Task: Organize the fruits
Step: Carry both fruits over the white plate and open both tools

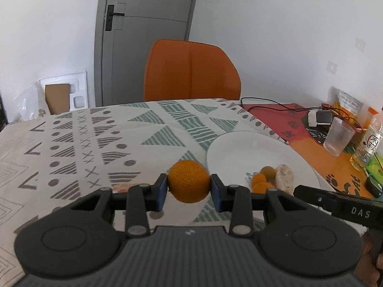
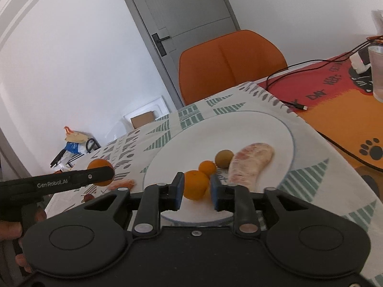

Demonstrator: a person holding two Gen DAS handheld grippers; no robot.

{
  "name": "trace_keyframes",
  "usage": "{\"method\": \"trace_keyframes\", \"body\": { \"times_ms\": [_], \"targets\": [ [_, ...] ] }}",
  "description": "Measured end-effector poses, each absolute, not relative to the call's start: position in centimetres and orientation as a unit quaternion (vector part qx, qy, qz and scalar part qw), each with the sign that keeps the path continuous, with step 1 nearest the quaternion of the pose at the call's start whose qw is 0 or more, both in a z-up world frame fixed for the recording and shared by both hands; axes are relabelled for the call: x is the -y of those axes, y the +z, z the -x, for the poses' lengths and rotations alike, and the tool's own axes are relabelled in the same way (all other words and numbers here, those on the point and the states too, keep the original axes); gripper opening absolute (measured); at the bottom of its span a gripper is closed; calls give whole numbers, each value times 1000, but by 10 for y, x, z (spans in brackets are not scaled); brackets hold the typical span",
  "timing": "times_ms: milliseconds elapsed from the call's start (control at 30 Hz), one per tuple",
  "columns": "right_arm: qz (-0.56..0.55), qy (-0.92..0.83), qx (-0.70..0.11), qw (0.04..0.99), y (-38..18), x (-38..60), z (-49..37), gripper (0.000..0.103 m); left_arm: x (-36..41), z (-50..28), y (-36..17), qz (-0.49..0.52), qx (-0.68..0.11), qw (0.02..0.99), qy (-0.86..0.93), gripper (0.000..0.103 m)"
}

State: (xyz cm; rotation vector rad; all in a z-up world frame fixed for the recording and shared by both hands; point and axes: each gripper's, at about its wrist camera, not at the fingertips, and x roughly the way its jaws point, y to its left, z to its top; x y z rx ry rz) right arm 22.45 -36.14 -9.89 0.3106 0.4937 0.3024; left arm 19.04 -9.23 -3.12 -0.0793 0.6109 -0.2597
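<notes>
Two grippers: the left gripper (image 1: 189, 190) clamps an orange (image 1: 188, 181) bound for the plate (image 1: 239, 148); the right gripper (image 2: 197, 192) seemingly stands loose around a small orange (image 2: 195, 184) at frame centre.

Glass (image 2: 377, 71) cut off; right claw's (image 2: 197, 187) grip perhaps loose.

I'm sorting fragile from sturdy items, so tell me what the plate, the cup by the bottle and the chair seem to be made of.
Plate: likely glazed ceramic; white, glossy, with a thin bluish rim line.
Cup: translucent and frosted-looking, plastic or glass; I cannot tell which.
Chair: smooth orange upholstery with a centre seam, probably faux leather, though the finish leaves it open.
</notes>
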Motion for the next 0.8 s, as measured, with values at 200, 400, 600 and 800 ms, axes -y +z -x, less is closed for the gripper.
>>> {"method": "trace_keyframes", "body": {
  "times_ms": [200,400,600,800],
  "targets": [
    [-163,139,-237,948,-99,380,-219,27,107,-192,-28,29,-296,945,-135,37],
    [-170,134,-233,948,-98,395,-214,27,124,-198,-27,19,-295,944,-145,37],
    [-179,126,-230,948,-99,406,-214,27,139,-201,-26,11,-295,942,-158,37],
    [-179,131,-232,947,-101,404,-215,28,138,-197,-20,17,-280,946,-162,48]
  ]
}}
